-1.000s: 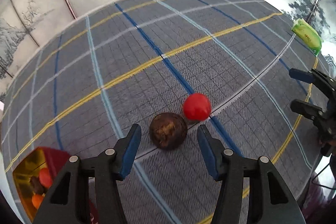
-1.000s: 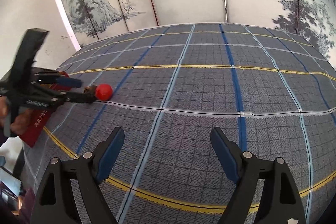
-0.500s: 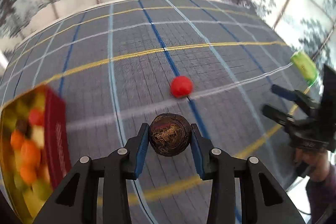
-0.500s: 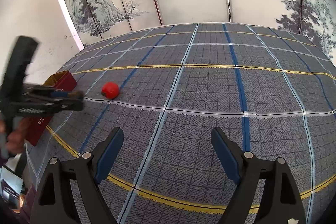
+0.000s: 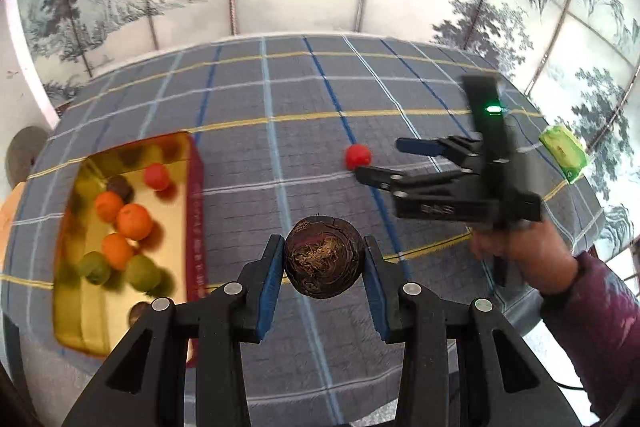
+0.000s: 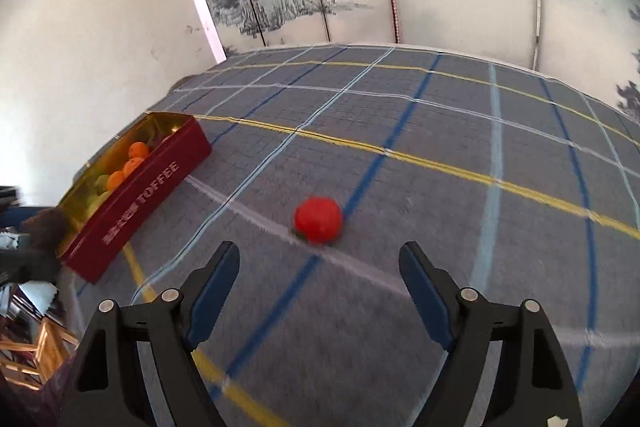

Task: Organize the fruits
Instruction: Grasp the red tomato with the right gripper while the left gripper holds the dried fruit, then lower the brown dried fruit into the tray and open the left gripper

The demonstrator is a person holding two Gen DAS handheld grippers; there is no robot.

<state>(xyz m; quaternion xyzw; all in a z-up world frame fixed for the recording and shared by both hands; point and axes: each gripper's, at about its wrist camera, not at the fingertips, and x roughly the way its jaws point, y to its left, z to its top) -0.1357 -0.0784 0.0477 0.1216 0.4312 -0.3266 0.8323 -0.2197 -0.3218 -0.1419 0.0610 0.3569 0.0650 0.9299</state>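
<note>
The left gripper (image 5: 323, 259) has its jaws clamped on a dark brown round fruit (image 5: 322, 255), held clear above the plaid-covered surface (image 5: 280, 147) and just right of the red toffee tin (image 5: 195, 227). The tin, gold inside, sits at the left edge and already holds orange, green and red fruits (image 5: 132, 223). The right gripper (image 6: 320, 279) has its jaws spread wide and empty, low over the cloth with the red fruit (image 6: 318, 219) just beyond the tips, lined up with the gap between them. Judgement: 2 steps run together, deposit on the left and pickup on the right. For the deposit, carry the brown fruit over the tin's near wall, lower it into a free gap and release low, so that nothing bounces out. For the pickup, straddle the red fruit squarely before closing; it looks round and likely to roll.
</note>
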